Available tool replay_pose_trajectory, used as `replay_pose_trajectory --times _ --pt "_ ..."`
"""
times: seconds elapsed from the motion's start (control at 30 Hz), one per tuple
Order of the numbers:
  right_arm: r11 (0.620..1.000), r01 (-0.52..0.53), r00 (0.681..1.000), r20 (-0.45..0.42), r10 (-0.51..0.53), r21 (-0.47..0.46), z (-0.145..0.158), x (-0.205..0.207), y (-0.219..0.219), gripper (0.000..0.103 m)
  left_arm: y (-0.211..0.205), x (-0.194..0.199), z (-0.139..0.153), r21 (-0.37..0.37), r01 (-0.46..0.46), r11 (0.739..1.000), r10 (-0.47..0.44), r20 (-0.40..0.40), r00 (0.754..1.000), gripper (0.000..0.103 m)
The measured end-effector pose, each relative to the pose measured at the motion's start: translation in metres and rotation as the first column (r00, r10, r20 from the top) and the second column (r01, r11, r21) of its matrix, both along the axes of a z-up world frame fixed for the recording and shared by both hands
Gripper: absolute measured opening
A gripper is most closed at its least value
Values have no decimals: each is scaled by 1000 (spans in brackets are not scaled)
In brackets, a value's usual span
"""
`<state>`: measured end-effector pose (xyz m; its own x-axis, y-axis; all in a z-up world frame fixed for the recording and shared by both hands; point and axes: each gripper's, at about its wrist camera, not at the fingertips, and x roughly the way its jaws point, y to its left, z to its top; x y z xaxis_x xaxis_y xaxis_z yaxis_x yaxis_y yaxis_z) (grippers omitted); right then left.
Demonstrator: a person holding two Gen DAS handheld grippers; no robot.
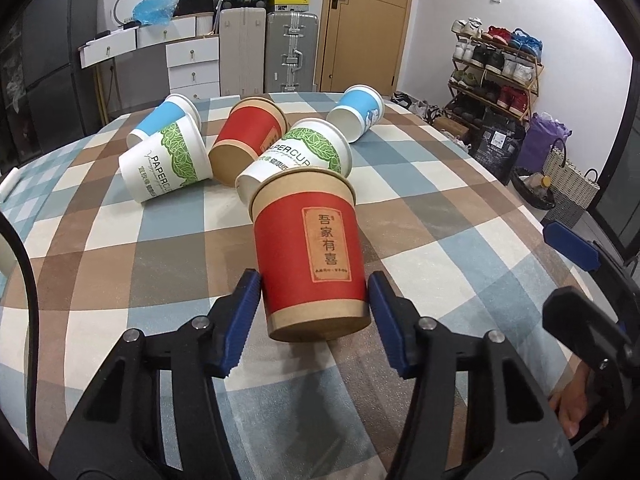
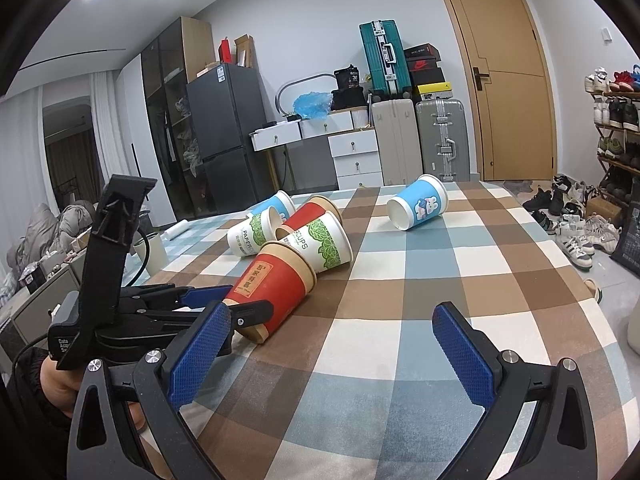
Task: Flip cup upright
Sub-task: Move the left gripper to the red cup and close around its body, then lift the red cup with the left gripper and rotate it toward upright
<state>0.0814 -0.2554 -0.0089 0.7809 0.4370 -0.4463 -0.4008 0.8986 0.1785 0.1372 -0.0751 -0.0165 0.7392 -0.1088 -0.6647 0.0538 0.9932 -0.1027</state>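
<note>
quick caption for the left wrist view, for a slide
Left gripper straddling the base of a red paper cup lying on its side on the checked tablecloth, five more tipped cups behind.

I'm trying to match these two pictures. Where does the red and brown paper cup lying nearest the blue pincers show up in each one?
Left wrist view: the red and brown paper cup lies at lower centre, its base between the left gripper fingers.
Right wrist view: the same cup lies left of centre on the checked tablecloth, the left gripper around its base.
Shared landmark: the wooden door.
</note>
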Motion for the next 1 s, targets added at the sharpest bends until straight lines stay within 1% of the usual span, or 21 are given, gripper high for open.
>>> replay_pose_trajectory --times 0.2,0.37,0.67,0.83,0.9,0.93,0.97,1.0 --pt "1000 -13 1000 15 13 -9 1 -4 2 103 5 -15 5 -20 -19 1000 20 24 1000 52" --pt "999 -27 999 28 27 -18 3 -8 8 103 11 -32 14 -31 -38 999 40 57 998 48" --pt "998 -51 997 48 52 -31 4 -16 16 103 23 -65 23 -49 -63 997 68 105 992 47" --pt "998 -56 997 50 58 -36 5 -18 18 103 27 -77 26 -47 -64 997 69 117 991 47" --pt "998 -56 997 48 58 -35 4 -19 18 103 27 -77 22 -40 -64 997 67 97 993 47" --pt "998 -56 997 48 58 -36 4 -19 18 103 27 -77 19 -39 -62 997 65 88 994 35" --pt "998 -56 997 48 58 -36 4 -19 18 103 26 -74 16 -34 -57 998 59 65 996 32" --pt "998 -56 997 48 58 -35 4 -19 18 103 26 -73 14 -37 -52 998 54 60 997 33"
